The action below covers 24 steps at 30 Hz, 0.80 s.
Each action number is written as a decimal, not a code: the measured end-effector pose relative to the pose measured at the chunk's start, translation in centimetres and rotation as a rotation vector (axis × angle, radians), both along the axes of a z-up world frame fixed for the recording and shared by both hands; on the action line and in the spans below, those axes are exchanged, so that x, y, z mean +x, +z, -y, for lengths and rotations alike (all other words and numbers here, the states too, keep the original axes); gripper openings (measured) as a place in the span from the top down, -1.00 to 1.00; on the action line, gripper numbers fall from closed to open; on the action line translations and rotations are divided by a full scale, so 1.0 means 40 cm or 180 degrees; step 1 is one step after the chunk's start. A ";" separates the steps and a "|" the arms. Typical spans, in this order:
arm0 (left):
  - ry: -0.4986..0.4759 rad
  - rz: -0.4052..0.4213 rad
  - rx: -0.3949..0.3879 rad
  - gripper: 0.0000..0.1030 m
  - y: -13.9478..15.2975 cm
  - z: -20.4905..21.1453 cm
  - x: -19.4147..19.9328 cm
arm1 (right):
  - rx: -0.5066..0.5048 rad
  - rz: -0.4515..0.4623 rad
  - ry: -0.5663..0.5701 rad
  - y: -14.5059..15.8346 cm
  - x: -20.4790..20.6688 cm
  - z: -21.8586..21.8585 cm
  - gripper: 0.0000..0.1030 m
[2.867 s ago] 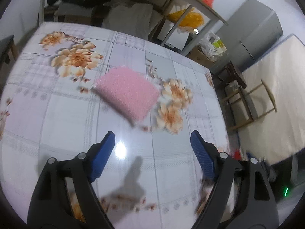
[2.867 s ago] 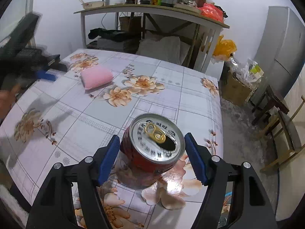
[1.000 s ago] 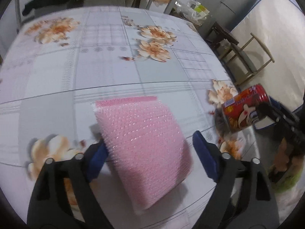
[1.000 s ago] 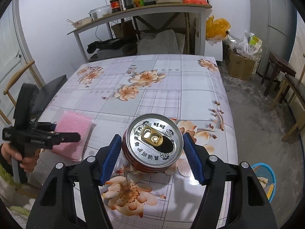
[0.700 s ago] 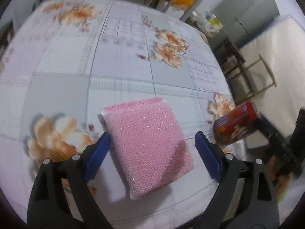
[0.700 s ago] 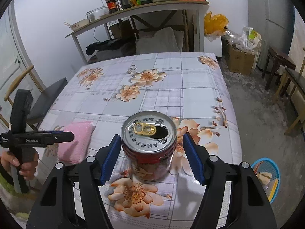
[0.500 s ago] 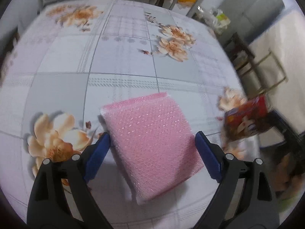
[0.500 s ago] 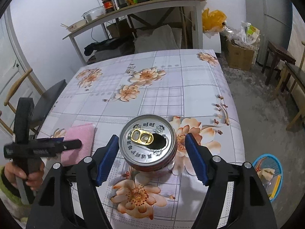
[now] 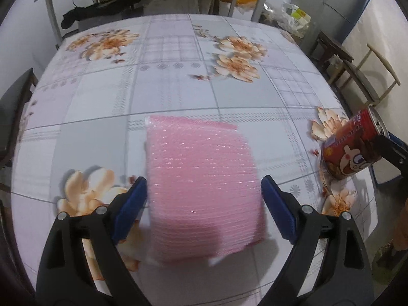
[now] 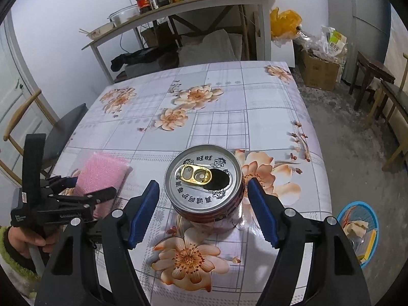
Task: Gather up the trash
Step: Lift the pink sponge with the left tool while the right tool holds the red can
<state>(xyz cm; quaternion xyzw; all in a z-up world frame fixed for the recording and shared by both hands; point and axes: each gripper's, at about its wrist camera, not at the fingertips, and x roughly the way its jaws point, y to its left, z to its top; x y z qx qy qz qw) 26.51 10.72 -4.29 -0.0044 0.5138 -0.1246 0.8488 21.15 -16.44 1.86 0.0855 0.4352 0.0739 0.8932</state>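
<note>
A table (image 10: 267,117) under a glossy floral oilcloth fills both views, with a long shelf-table (image 10: 193,7) of jars and a cooker against the far wall and a dark wooden stool (image 10: 372,74) on the concrete floor to the right. Low on the floor at the right, just off the table's near corner, stands a blue basket (image 10: 369,211) with crumpled paper in it. On the near left part of the table lies a pink bubble-wrap pouch (image 9: 204,183), flat on the cloth, its near half between the blue pads of the left gripper (image 9: 204,204); that gripper's jaws stand spread, the left pad at the pouch's edge and the right pad just beside the other edge, and whether either presses on it cannot be told. A hand (image 10: 24,239) in a green cuff holds this tool at the left edge of the right wrist view. Near the table's near right corner stands a red drink can (image 10: 204,178), upright on the cloth, its pull-tab lid open. The right gripper (image 10: 204,209) straddles it with jaws spread wide, a gap showing between each pad and the can's wall.
</note>
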 end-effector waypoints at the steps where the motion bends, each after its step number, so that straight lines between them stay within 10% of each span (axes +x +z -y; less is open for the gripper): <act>1: 0.0019 0.0032 -0.0010 -0.67 0.007 -0.012 -0.002 | 0.0002 0.0003 -0.0005 0.001 0.000 0.001 -0.35; 11: 0.0151 0.0123 -0.0159 -0.68 0.048 -0.070 -0.005 | -0.0023 -0.0004 -0.0004 0.000 0.002 -0.004 -0.35; 24: -0.0004 0.0030 0.0332 -0.68 -0.010 0.017 0.024 | -0.0051 -0.0035 -0.0028 -0.008 0.003 -0.006 -0.35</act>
